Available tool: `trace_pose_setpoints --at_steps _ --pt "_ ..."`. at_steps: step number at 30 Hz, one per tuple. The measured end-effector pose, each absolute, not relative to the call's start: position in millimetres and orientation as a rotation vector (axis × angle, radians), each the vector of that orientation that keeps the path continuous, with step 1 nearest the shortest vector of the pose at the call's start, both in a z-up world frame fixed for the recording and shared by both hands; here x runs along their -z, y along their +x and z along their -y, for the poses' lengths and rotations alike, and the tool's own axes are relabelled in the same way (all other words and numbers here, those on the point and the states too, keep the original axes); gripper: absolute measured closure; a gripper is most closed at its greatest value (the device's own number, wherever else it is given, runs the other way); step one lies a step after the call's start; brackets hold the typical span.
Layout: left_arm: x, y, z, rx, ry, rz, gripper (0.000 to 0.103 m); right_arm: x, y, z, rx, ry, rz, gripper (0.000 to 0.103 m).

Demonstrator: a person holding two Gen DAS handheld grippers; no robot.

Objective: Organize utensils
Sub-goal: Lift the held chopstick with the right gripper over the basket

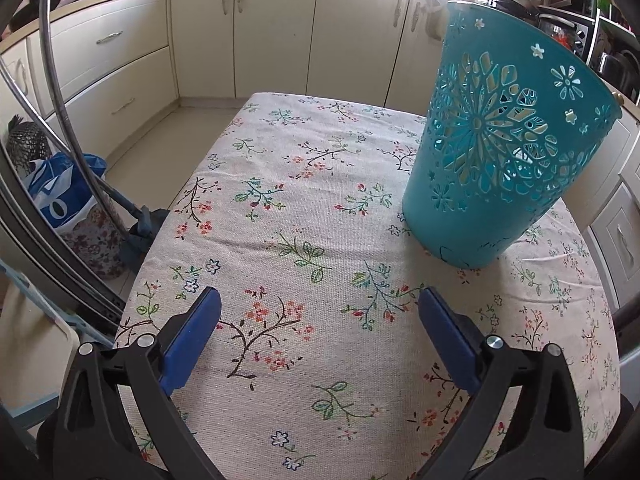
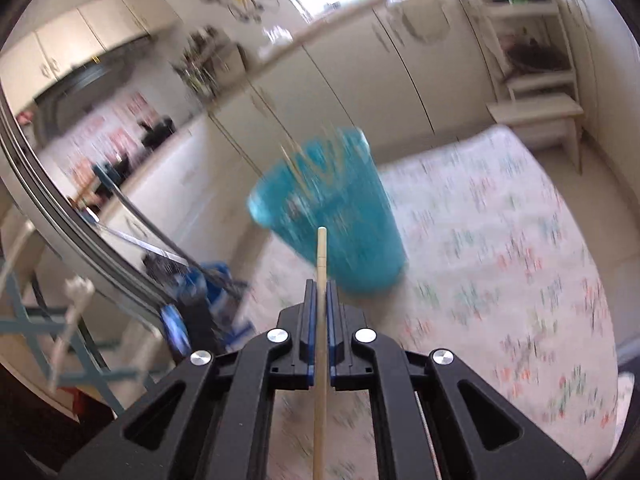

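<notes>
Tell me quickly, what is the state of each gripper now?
Left gripper: open, holding nothing, above the tablecloth.
Right gripper: closed on a wooden stick.

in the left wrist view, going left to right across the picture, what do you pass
blue plastic bag on the floor → floral tablecloth with the open left gripper over it → teal cutout basket → cream cabinet drawers at the right edge

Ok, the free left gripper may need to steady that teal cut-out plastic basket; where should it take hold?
Probably the top rim of the teal cut-out plastic basket, from above. It stands upright, and its wide tapered wall looks too broad for the open left hand-held gripper.
</notes>
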State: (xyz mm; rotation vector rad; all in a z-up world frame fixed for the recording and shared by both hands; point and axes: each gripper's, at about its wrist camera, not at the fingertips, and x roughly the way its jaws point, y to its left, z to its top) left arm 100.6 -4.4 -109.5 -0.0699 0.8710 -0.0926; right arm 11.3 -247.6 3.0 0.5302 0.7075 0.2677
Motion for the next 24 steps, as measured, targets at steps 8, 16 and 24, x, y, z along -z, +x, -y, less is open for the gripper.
trace_pose_setpoints --at_steps 8,16,24 --pt "110 100 5 0.096 -0.067 -0.875 0.008 -86 101 216 -0.16 0.452 -0.35 0.097" --pt "110 101 5 0.111 -0.069 -0.877 0.008 -66 168 199 -0.029 0.385 -0.337 0.097" --pt "111 101 6 0.115 -0.066 -0.878 0.008 -45 180 203 0.014 0.36 -0.405 0.097"
